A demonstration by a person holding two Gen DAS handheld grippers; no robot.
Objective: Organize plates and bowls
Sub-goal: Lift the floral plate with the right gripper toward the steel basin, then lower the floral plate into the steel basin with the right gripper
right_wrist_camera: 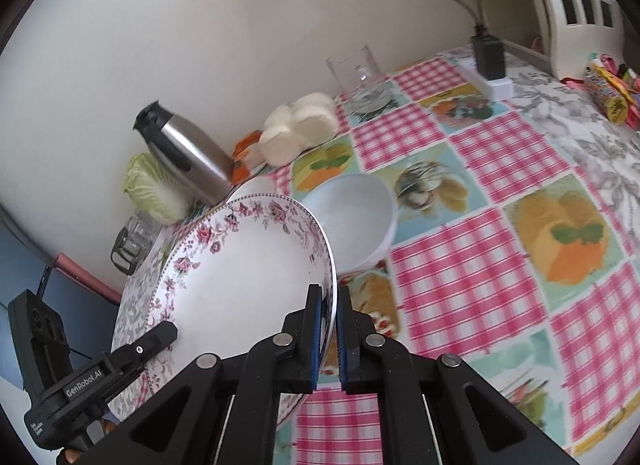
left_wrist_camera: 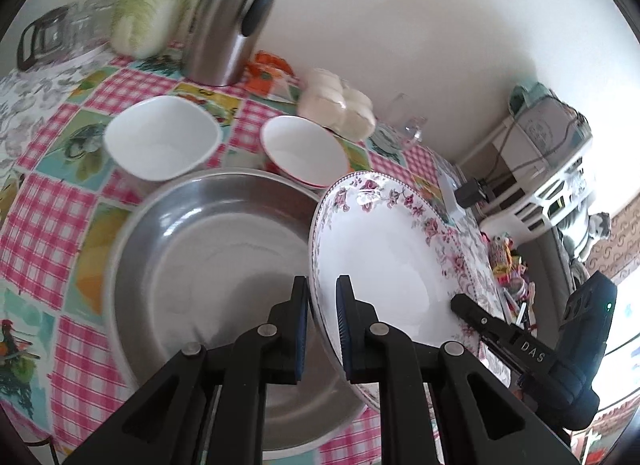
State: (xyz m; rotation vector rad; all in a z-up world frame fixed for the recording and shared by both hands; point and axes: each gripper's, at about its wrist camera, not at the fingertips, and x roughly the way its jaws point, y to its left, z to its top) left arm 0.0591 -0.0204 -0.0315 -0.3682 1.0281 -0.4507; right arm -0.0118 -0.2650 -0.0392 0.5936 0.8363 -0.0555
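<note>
Broadly, the scene is set on a table (right_wrist_camera: 500, 169) covered by a checked pink cloth with pictures of fruit and vegetables. Over its near part, a large steel basin (left_wrist_camera: 208, 249) is seen in the left wrist view, resting on the cloth below the gripper. A floral plate (left_wrist_camera: 384, 249) is held tilted and clear of the cloth between both tools: its left rim is clamped by the left gripper (left_wrist_camera: 322, 301), whose jaws are closed tight on the edge, and its right rim is pinched in the same way by the right gripper (right_wrist_camera: 329, 305). In the left view the plate's edge overlaps the basin's right side.

Behind the basin, a squarish white bowl (left_wrist_camera: 162, 137) is set on the cloth, and just to its right a round red-rimmed bowl (left_wrist_camera: 304, 149) is found, partly hidden by the plate's upper rim. Against the wall, a steel thermos jug (left_wrist_camera: 236, 21) with a black handle is stood beside a napa cabbage (left_wrist_camera: 154, 5). To the right of the jug, a bag of white buns (left_wrist_camera: 340, 109) is laid, and further along a clear glass (right_wrist_camera: 356, 73) is placed. Some blur is noted across both views.
</note>
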